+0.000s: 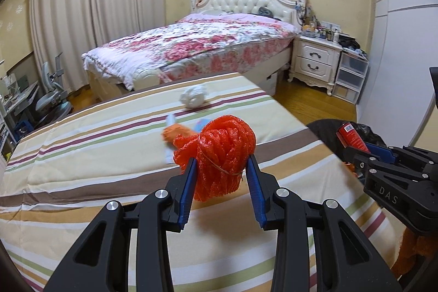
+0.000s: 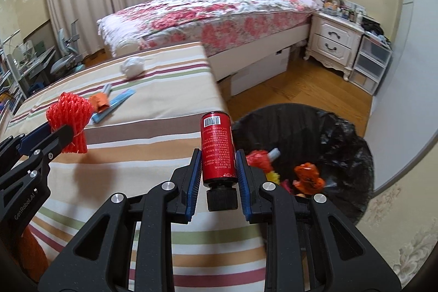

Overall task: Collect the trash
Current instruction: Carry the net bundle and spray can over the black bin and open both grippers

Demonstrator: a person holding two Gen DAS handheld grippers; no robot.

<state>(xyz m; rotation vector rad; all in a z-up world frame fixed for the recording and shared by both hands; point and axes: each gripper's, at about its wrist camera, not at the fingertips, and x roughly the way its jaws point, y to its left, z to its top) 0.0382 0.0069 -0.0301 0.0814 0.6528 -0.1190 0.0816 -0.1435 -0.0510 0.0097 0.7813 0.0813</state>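
My left gripper (image 1: pixel 221 164) is shut on a red foam net bundle (image 1: pixel 224 152) and holds it above the striped table; the bundle also shows in the right wrist view (image 2: pixel 69 118). My right gripper (image 2: pixel 219 155) is shut on a red bottle (image 2: pixel 218 148) with a black cap, cap toward me, at the table's right edge beside the black-lined trash bin (image 2: pixel 353 138). The bin holds several pieces of coloured trash. On the table lie a crumpled white paper ball (image 2: pixel 133 66), an orange scrap (image 2: pixel 100 100) and a blue wrapper (image 2: pixel 115 104).
The striped tablecloth (image 2: pixel 153 133) covers the table. A floral bed (image 2: pixel 208 10) stands behind it, a white nightstand (image 2: pixel 332 43) and plastic drawers (image 2: pixel 371 67) at the right. Wooden floor (image 2: pixel 295 89) lies between table and bed.
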